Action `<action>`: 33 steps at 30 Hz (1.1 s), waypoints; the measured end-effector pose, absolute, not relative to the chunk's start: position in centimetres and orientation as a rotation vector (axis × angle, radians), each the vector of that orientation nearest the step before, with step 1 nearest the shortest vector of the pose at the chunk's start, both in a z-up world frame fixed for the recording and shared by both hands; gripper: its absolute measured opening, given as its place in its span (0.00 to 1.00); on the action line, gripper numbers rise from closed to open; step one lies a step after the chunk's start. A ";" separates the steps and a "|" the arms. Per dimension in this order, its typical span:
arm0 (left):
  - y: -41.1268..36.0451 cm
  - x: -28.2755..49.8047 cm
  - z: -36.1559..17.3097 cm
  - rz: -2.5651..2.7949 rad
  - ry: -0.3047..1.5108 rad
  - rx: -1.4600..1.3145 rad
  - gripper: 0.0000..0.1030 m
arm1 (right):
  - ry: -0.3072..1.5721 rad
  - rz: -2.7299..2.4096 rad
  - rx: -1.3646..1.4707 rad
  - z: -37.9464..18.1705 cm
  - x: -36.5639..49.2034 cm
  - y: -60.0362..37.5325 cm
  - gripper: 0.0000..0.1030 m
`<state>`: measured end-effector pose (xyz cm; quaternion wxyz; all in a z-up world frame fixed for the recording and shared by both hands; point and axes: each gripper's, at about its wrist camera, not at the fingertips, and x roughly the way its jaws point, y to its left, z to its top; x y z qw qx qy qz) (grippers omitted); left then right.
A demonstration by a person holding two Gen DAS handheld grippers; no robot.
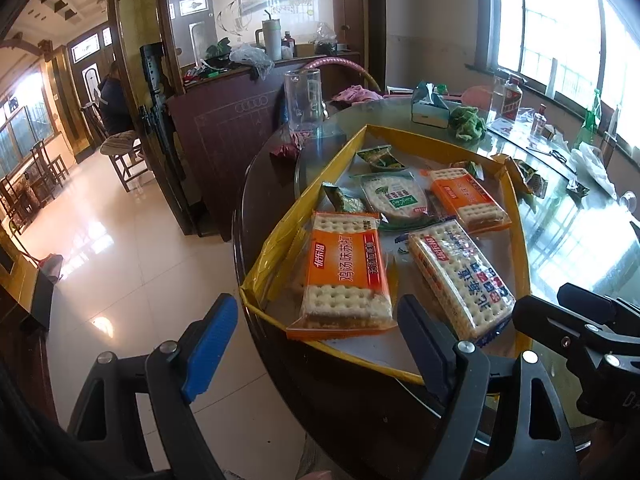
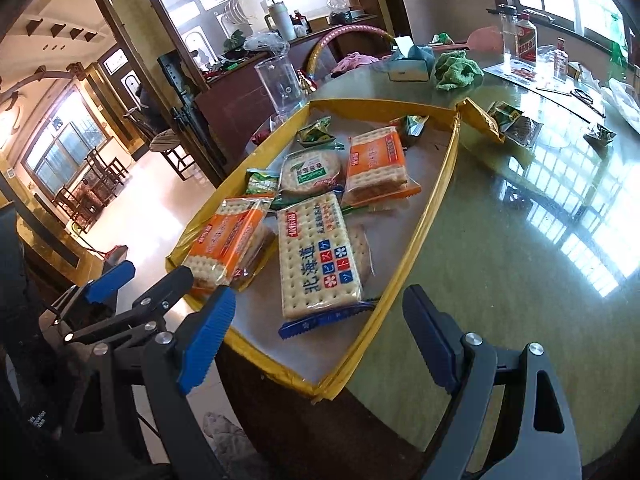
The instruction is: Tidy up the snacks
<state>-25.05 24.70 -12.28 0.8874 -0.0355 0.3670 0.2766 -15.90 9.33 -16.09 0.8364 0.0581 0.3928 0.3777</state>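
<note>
A shallow yellow-rimmed tray [image 1: 520,240] [image 2: 436,196] lies on the round table and holds cracker packs. An orange cracker pack [image 1: 344,272] [image 2: 228,240] lies at its near left, a blue-printed cracker pack [image 1: 460,280] [image 2: 316,256] beside it. Farther back sit a green round-cracker pack [image 1: 394,200] [image 2: 310,174], a second orange pack [image 1: 466,200] [image 2: 378,168] and small green sachets [image 1: 346,198]. Loose snack packets [image 2: 516,120] lie outside the tray's far corner. My left gripper [image 1: 316,344] hangs open, empty, before the tray's near edge. My right gripper [image 2: 320,344] is open, empty, over the near corner.
The glass-topped table [image 2: 500,240] also carries a clear pitcher [image 1: 302,100], a tissue box [image 1: 430,108], a green cloth [image 2: 456,68], bottles [image 2: 524,40] and a plastic bag [image 1: 592,168]. Left of the table is tiled floor [image 1: 120,240] with wooden chairs [image 1: 124,152]; a person sits far back.
</note>
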 end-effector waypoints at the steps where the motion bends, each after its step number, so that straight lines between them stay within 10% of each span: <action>1: 24.9 -24.8 -12.3 0.573 0.767 -0.073 0.80 | 0.834 0.800 0.124 -16.1 -15.8 9.4 0.83; 33: 25.1 -24.4 -12.0 0.573 0.734 -0.030 0.80 | 0.835 0.768 0.122 -15.9 -15.3 9.5 0.83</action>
